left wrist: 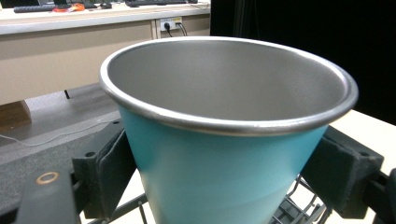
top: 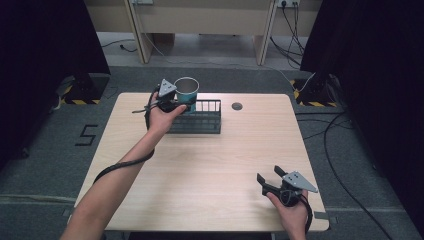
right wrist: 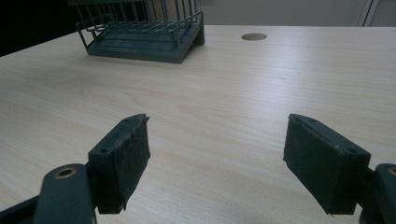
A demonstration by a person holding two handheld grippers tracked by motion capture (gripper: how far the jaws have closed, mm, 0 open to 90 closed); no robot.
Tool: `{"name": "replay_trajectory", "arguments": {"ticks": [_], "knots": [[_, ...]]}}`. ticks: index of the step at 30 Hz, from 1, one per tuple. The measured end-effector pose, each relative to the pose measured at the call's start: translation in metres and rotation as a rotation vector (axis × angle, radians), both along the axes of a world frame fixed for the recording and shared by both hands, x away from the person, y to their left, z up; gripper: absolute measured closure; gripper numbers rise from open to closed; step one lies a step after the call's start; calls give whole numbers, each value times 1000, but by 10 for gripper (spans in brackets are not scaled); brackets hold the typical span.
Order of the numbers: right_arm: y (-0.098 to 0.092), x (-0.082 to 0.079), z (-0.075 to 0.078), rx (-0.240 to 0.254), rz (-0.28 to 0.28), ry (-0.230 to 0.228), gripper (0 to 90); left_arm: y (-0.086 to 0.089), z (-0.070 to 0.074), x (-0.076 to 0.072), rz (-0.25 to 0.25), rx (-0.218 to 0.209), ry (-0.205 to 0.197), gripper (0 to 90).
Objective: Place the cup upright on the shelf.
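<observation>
A teal cup (top: 187,93) with a bare metal inside is held upright above the left end of a dark wire rack (top: 202,120) at the table's far middle. My left gripper (top: 176,103) is shut on the cup. In the left gripper view both pads (left wrist: 112,172) press the cup (left wrist: 224,172) on its sides, and rack wires (left wrist: 299,205) show beneath. My right gripper (top: 270,176) rests near the front right of the table, open, nothing between its jaws. In the right gripper view its pads (right wrist: 123,161) stand wide apart over bare wood, the rack (right wrist: 140,35) far ahead.
The light wooden table (top: 210,170) has a round cable hole (top: 237,106) right of the rack. Black curtains flank both sides. Cables lie on the floor to the right, and a wooden bench stands beyond the table.
</observation>
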State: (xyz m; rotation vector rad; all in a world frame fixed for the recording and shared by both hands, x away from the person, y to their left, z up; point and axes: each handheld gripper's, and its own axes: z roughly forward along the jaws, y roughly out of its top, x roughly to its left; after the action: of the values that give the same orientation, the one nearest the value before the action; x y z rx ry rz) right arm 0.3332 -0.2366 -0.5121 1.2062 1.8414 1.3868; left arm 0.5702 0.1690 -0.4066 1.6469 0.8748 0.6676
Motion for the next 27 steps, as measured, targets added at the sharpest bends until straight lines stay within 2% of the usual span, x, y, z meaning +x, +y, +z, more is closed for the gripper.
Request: {"name": "replay_trajectory", "arguments": {"ticks": [16, 27], "knots": [[0, -1, 0, 2, 0, -1, 232, -8, -17, 8, 36, 16, 40, 158], [1, -1, 0, -2, 3, 0, 232, -13, -31, 8, 32, 22, 66, 157]]}}
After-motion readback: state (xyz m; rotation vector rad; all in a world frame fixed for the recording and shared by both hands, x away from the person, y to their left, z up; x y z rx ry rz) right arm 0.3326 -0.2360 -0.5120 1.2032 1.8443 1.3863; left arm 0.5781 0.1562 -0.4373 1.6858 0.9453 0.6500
